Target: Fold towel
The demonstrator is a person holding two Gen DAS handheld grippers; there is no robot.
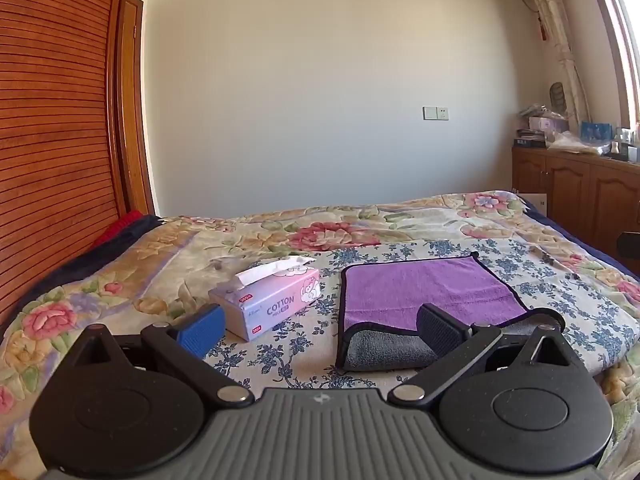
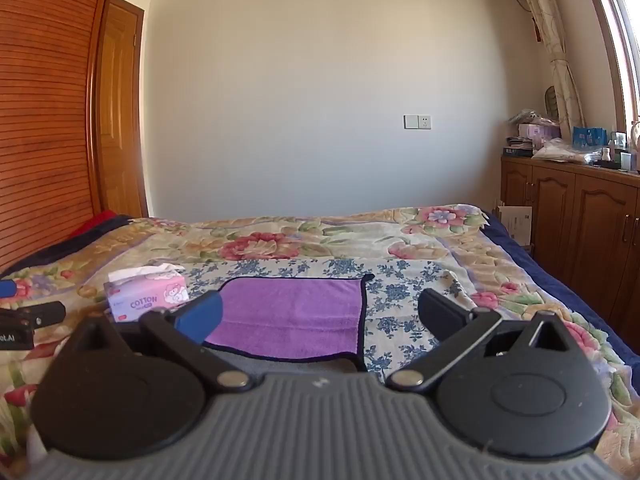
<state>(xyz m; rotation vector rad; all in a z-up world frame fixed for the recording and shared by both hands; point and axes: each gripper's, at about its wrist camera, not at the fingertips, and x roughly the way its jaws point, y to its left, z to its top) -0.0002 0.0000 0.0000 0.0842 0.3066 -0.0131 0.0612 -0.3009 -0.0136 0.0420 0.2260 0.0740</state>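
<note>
Fingers of both the left gripper (image 1: pixel 320 330) and right gripper (image 2: pixel 320 316) gape wide, empty, just short of the towel's (image 1: pixel 424 292) near edge.

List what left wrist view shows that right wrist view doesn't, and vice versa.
Left only: the towel's near edge turned up, showing its grey underside, plus a dark object at the right frame edge that cannot be identified.

Right only: the left gripper's tips at the far left edge, and a door past the slatted wardrobe.

Both: purple towel on the flowered bed, tissue box left of it, wall socket, cluttered cabinet. In each view that camera's own jaws are wide open, holding nothing.
</note>
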